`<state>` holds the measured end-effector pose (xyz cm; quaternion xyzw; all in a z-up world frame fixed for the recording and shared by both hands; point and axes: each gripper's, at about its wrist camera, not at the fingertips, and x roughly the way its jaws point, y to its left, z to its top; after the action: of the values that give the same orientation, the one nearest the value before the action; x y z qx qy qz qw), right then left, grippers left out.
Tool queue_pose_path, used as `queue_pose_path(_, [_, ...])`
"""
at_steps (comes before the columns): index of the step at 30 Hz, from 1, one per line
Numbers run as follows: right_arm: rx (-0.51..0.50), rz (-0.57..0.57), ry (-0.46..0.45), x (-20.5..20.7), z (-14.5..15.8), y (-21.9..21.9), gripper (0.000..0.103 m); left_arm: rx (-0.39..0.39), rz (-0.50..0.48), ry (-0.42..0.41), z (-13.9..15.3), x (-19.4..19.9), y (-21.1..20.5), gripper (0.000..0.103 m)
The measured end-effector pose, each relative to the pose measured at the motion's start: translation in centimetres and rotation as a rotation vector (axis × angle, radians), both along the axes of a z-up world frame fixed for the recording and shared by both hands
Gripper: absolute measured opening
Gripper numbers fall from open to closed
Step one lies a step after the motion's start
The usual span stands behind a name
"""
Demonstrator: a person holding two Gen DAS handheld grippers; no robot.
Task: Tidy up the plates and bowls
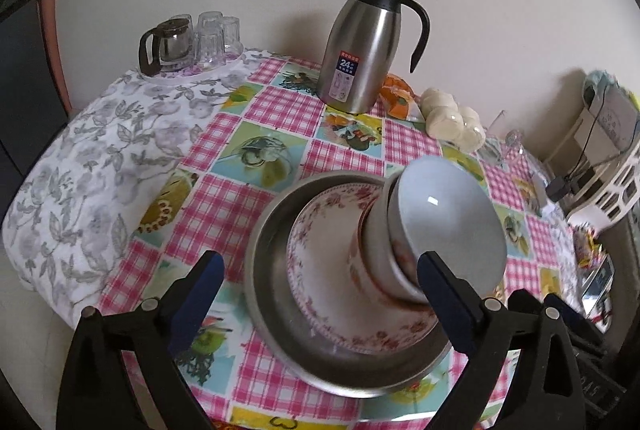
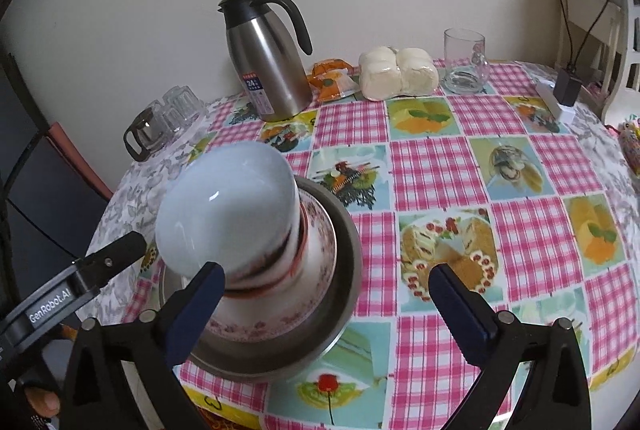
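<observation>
Nearest, the left hand-held gripper and the right hand-held gripper both hover with fingers spread apart, gripping nothing. Between and just past them a steel basin sits close to the table's near edge, holding a floral plate and, on it, patterned bowls topped by a pale bowl. Right of the basin the checked cloth lies open. Farther back stand a steel thermos jug, wrapped buns, a glass mug and 1 tray of upturned glasses.
</observation>
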<state>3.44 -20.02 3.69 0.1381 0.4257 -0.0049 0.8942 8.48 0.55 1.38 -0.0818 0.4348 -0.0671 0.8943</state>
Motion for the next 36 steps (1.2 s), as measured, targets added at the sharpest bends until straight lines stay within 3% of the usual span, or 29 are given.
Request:
queue_pose_path(11, [-0.037,-0.013,0.035,-2.8,-2.0,-0.5,0.103,0.061,-0.025,0.027,-1.7,-3.1,-0.3,0.097])
queue_pose_path(18, [-0.060,-0.017,0.065,-4.7,-3.5,-0.9,0.103,0.185,-0.044,0.016,-2.4,-5.3,-1.6,0.097])
queue_pose_path(28, [-0.069,-0.036,0.079,-6.7,-4.6,-1.9,0.103,0.249,-0.072,0.093,-4.0,-6.6,-2.9,0.097])
queue_pose_path(36, [-0.080,-0.036,0.089,-7.7,-5.0,-2.1,0.103,0.254,-0.080,0.130,-4.6,-7.1,-3.2,0.097])
